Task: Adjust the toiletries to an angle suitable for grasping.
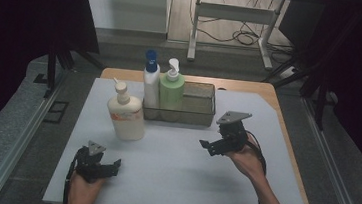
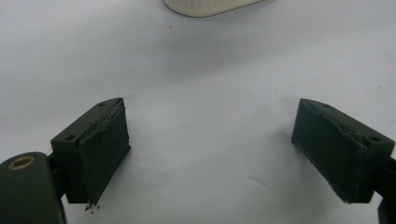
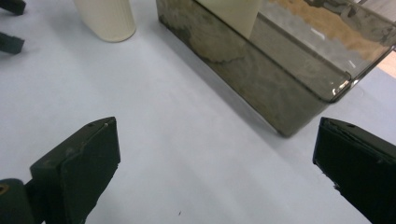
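Risk sits with the cream bottle standing outside the basket near the mat's left edge; right gripper and left gripper gape wide, empty; a glancing approach could topple it.

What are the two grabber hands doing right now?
Left gripper: open, holding nothing, above the white table mat.
Right gripper: open, holding nothing.

The light was dim and came from above, and the room around my bench stayed almost black. My jaws threw soft shadows on the white surface. Both gripper views were a little blurred, and the basket wall showed weak glare.
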The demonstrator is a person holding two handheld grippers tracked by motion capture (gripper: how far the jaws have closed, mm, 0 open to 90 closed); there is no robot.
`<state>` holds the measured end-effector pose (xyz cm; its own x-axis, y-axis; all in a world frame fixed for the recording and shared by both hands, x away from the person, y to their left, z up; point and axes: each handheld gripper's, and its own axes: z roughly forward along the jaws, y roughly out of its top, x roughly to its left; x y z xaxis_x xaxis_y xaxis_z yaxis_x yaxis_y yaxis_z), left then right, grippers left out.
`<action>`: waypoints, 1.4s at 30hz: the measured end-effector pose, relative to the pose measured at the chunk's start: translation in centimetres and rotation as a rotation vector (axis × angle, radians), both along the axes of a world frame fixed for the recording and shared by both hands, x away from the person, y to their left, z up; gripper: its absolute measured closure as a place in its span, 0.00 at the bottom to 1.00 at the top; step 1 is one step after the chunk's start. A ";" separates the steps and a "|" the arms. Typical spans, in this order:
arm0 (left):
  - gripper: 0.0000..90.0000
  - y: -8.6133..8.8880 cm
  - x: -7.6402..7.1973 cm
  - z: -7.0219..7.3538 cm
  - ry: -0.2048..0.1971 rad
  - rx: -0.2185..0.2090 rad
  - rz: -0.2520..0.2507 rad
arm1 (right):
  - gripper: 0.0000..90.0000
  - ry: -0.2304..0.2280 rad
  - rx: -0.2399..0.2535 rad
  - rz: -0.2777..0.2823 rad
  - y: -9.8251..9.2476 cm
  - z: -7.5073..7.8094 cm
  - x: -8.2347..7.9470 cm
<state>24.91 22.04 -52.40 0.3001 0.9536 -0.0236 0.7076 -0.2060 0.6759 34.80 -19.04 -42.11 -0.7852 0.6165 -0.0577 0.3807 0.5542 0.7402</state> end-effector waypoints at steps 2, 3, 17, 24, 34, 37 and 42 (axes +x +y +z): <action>0.12 0.0 0.0 0.0 0.000 0.001 -0.001 | 0.01 -0.002 0.002 0.000 -0.4 -0.2 -0.5; 0.12 0.0 0.0 0.0 0.001 0.001 -0.001 | 0.01 -0.005 -0.001 0.002 -0.6 -0.3 -0.8; 0.19 0.1 0.2 0.4 0.008 -0.005 -0.006 | 0.01 -0.027 -0.015 0.020 -2.7 -2.8 -4.0; 0.20 0.5 0.5 1.0 0.023 0.004 -0.004 | 0.01 0.004 -0.023 0.007 -3.5 -4.9 -5.0; 0.24 1.7 1.6 1.6 0.013 -0.023 0.011 | 0.01 0.049 -0.015 -0.007 -3.8 -6.9 -5.9; 0.30 2.4 2.1 1.6 0.012 -0.046 0.004 | 0.01 0.059 0.001 -0.008 -3.8 -7.3 -6.2; 0.37 3.1 3.0 1.8 0.003 -0.049 0.009 | 0.01 0.062 -0.004 -0.021 -3.9 -8.0 -6.7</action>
<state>27.88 25.18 -50.57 0.2918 0.9538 -0.0715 0.7115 -0.1665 0.6827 28.13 -22.91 -50.09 -0.7740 0.6330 -0.0122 0.4372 0.5483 0.7129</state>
